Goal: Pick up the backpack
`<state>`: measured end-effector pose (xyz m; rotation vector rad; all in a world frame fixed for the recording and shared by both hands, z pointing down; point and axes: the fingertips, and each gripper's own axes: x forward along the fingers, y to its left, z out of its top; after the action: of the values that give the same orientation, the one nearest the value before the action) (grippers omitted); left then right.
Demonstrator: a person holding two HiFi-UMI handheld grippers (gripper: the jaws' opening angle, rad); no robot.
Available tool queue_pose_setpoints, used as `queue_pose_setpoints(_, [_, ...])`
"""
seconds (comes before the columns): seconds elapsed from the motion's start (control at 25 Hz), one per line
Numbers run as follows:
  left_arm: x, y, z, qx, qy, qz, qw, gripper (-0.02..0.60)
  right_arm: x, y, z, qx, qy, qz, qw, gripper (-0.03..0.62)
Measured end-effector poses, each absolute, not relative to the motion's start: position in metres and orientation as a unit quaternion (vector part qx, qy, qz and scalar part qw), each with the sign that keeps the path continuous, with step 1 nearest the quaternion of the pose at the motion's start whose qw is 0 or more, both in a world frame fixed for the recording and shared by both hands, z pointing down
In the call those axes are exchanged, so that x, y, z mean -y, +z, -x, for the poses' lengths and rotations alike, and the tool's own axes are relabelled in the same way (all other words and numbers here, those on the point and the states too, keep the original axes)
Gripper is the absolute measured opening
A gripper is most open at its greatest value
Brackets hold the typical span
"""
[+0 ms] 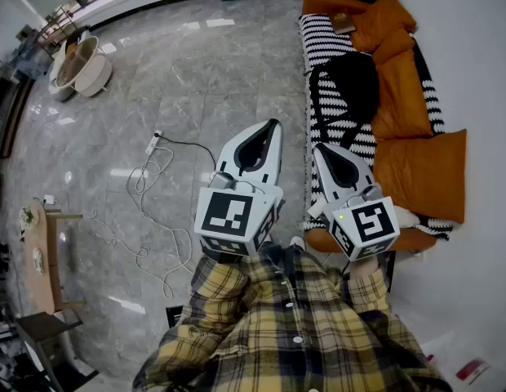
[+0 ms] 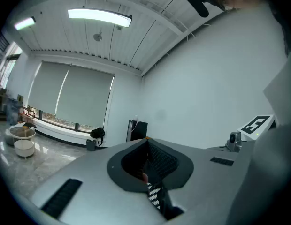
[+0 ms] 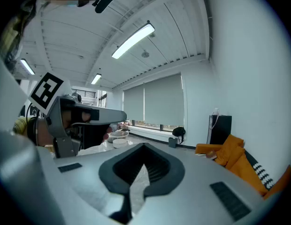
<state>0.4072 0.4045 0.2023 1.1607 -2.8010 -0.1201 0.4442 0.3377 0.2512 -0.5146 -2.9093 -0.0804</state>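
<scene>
Approach step: your left hand-held gripper [image 1: 273, 126] and right hand-held gripper [image 1: 319, 149] are pressed together, empty. Reach the backpack [image 1: 351, 84], apparently by the sofa's [image 1: 416, 166] front edge, then spread the jaws.

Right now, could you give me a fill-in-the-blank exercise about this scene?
The backpack is ____ in colour.
It lies on a striped blanket over the ____ sofa.
The left gripper and the right gripper both hold their jaws ____, with nothing between them.
Missing words: black; orange; shut.
</scene>
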Motion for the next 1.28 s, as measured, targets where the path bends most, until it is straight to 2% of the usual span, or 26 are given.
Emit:
queue_pose_setpoints(0.88, [-0.46,0.216,-0.378,0.925,-0.035,-0.375,0.06,0.018,-0.366,0.26,-0.42,0.985,-0.013,0.143,0.093,0.015])
queue_pose_setpoints(1.28, [-0.435,0.227,-0.279,0.927,-0.025,-0.368,0.062,0.018,-0.34,0.276,-0.321,0.983,-0.012,0.149,0.103,0.015])
